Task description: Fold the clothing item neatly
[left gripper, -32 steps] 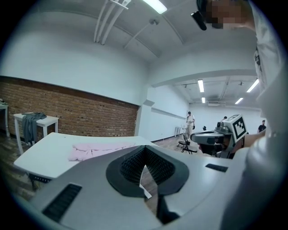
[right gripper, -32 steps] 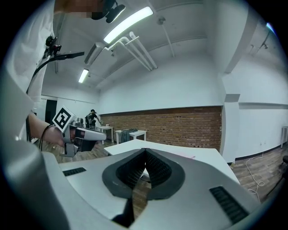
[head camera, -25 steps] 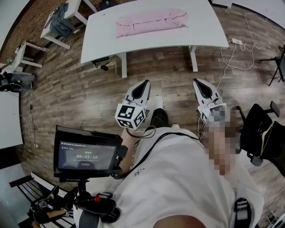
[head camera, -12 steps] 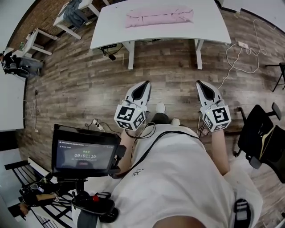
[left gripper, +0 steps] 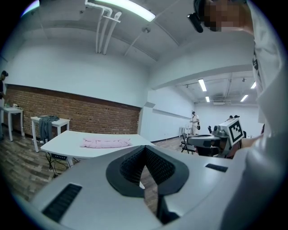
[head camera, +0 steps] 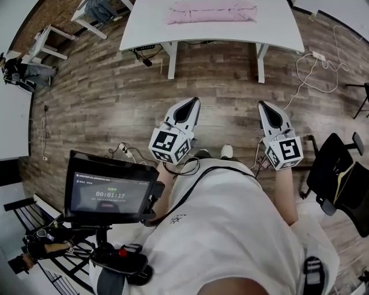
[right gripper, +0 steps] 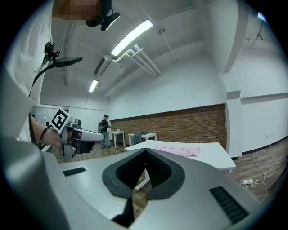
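Your left gripper [head camera: 189, 103] and right gripper [head camera: 266, 106] both have their jaws fully together, with nothing between them. The pink garment [head camera: 212, 11] lies in a long strip on the white table [head camera: 151, 26], well apart from both grippers.

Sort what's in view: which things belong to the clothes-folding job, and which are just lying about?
Job:
- pink folded garment
- white rectangular table under it
- left gripper and right gripper, both shut, empty, well short of the table

Lying about:
- black timer screen on its stand
- black office chair
- white power strip with cord
- grey draped cloth
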`<state>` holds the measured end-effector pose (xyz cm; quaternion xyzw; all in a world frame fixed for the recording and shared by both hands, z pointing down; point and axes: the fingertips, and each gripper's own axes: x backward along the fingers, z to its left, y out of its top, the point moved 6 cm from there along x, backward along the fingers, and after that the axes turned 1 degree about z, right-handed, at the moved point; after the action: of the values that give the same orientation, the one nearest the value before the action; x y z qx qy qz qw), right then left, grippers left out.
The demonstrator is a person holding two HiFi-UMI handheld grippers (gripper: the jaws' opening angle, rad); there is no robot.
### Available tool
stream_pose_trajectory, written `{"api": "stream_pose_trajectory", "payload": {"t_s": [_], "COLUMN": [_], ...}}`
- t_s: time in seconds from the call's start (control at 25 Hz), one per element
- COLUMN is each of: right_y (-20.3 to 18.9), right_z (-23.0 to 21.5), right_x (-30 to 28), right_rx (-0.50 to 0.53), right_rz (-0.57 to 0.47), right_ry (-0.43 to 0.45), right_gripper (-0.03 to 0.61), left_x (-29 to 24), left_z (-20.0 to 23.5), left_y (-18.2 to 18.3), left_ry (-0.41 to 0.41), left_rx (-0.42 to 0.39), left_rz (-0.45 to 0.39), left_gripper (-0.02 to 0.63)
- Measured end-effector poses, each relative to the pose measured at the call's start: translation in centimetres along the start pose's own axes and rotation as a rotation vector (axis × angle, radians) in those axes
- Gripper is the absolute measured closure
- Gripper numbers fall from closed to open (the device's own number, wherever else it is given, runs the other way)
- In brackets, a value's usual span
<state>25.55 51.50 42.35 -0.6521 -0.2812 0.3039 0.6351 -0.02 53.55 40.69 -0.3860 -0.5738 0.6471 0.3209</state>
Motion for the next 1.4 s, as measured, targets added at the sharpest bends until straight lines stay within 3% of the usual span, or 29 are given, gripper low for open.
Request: {"api": "stream_pose_trajectory", "payload": {"t_s": [0.32, 0.6, 0.96, 1.4], "right_y": [1.2, 2.9, 1.8, 4.5], "right_z": [2.0, 7.7, 9.7, 7.6], "right_x": [-1.4, -3.0, -1.2, -1.6], "right_rx": [-0.037, -0.013, 0.0, 0.004], "right_rz": [0.002, 0.016, -0.028, -0.1], "right_ry": [-0.04, -0.096, -0.188, -0.167], "right_gripper": [0.577, 0.575, 0.575, 0.577], "left_x": [1.4, 4.3, 4.3, 4.1], "left_z": [2.8, 7.2, 7.4, 8.1], "left_y": [0.5, 1.5, -0.1, 1.1], "left_ry": [-0.038, -0.107, -0.176, -0.124], "left_rx": [0.011, 0.022, -0.003, -0.013], "left_rz": [0.017, 0.002, -0.011, -0.043], "left_gripper": [0.611, 0.611, 0.611, 0.611]}}
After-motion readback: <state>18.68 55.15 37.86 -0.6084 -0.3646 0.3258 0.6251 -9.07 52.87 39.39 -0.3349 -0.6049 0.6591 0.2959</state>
